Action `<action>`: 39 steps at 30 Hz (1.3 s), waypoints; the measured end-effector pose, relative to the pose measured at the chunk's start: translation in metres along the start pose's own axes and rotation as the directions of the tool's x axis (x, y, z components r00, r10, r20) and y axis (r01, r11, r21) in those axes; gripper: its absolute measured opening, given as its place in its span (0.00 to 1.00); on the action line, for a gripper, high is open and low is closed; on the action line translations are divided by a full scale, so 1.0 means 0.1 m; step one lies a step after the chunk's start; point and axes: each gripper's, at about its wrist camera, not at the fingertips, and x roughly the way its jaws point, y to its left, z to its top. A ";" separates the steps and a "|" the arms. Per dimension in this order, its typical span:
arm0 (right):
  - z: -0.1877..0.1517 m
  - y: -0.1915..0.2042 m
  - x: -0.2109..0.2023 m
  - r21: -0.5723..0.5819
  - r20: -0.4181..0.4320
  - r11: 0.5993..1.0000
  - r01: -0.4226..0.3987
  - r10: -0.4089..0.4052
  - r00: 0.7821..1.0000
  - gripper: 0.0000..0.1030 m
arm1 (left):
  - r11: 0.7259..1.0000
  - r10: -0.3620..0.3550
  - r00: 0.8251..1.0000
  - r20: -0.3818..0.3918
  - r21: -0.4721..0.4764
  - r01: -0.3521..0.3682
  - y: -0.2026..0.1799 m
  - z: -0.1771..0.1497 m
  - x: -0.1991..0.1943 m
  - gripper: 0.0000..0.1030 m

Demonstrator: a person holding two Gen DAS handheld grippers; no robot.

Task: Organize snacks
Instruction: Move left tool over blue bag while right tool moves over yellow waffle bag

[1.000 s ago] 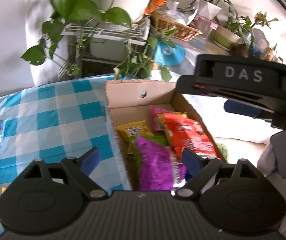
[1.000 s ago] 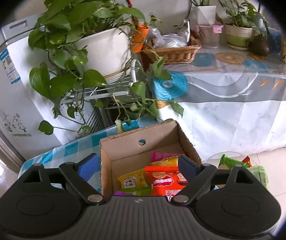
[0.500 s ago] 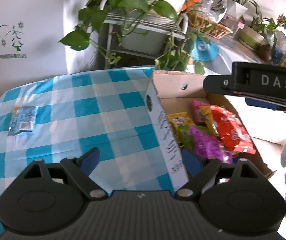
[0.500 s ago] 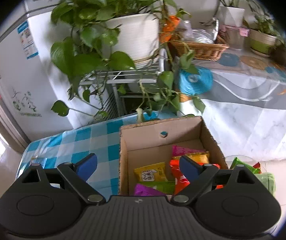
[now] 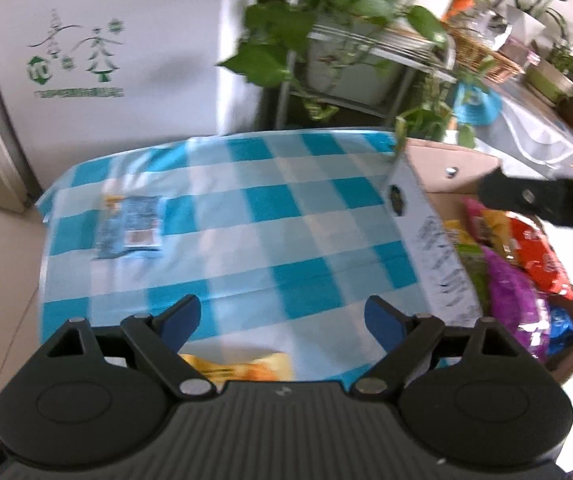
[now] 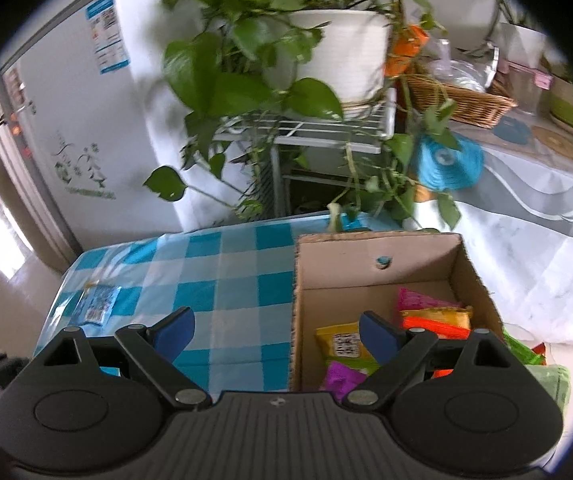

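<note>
A cardboard box [image 5: 422,208] stands at the right end of a blue-checked table [image 5: 270,208] and holds several snack packets: purple [image 5: 514,296], red [image 5: 538,252], yellow [image 6: 342,342]. A blue packet [image 5: 134,224] lies flat at the table's far left; it also shows in the right wrist view [image 6: 98,304]. A yellow-orange packet [image 5: 242,368] lies at the near edge, just under my left gripper [image 5: 282,320], which is open and empty above the table. My right gripper [image 6: 276,330] is open and empty, above the box's left wall [image 6: 296,312]. Its black body [image 5: 542,204] shows over the box.
A potted vine [image 6: 326,40] on a white wire rack [image 6: 326,136] stands behind the table, leaves hanging near the box. A white fridge [image 5: 86,60] is at the back left. A covered table with a wicker basket [image 6: 458,96] is at the right. Green packets [image 6: 546,372] lie beside the box.
My left gripper has swung left from over the box to over the open tablecloth, bringing the blue and yellow-orange packets into view. My right gripper has also shifted left. Both stay open.
</note>
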 end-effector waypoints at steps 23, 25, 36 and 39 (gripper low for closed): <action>-0.43 1.05 0.34 -0.370 -0.180 0.893 -0.256 0.201 0.963 0.91 | 0.989 0.120 0.993 -0.018 -0.090 -0.121 1.21 0.58 0.32 0.86; -0.52 1.17 0.38 -0.424 -0.209 0.859 -0.289 0.218 0.953 0.91 | 0.990 0.112 0.993 -0.038 -0.077 -0.115 1.22 0.61 0.44 0.86; -0.86 1.52 0.60 -0.570 -0.308 0.726 -0.385 0.245 0.919 0.91 | 0.995 0.068 0.983 -0.171 -0.054 -0.078 1.20 0.61 1.03 0.86; -0.93 1.56 0.64 -0.606 -0.327 0.685 -0.404 0.249 0.912 0.91 | 0.995 0.073 0.979 -0.189 -0.046 -0.083 1.21 0.62 1.12 0.86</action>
